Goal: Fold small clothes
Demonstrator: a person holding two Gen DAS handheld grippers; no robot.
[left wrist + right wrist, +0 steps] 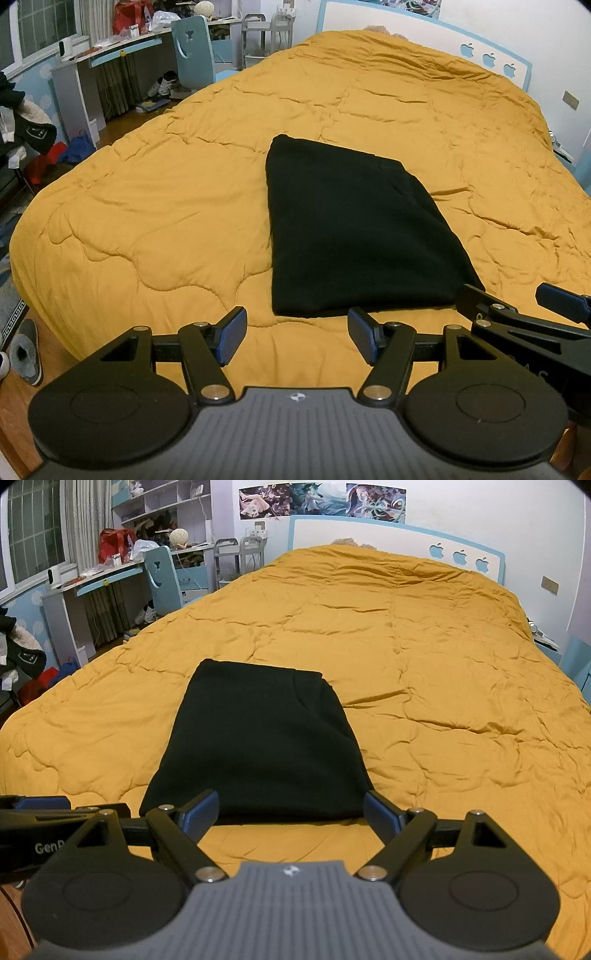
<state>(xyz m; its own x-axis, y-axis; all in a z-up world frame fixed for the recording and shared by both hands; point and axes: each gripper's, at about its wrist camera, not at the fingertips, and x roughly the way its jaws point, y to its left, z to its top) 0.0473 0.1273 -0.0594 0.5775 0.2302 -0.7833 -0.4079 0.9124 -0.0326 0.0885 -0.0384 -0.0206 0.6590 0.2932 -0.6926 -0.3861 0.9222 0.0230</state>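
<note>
A black folded garment (pixel 347 229) lies flat on the mustard-yellow quilt (pixel 166 206) of the bed. It also shows in the right wrist view (pixel 258 742). My left gripper (pixel 297 338) is open and empty, hovering just short of the garment's near edge. My right gripper (pixel 291 814) is open and empty, its jaws spread wide at the garment's near edge. The right gripper also shows at the right edge of the left wrist view (pixel 517 306). The left gripper shows at the left edge of the right wrist view (pixel 44 812).
The yellow quilt (pixel 443 672) covers the whole bed up to a white and blue headboard (pixel 388 535). A desk (pixel 85 70) with clutter and a blue chair (pixel 192 51) stand at the far left. Slippers (pixel 24 350) lie on the wooden floor by the bed's left edge.
</note>
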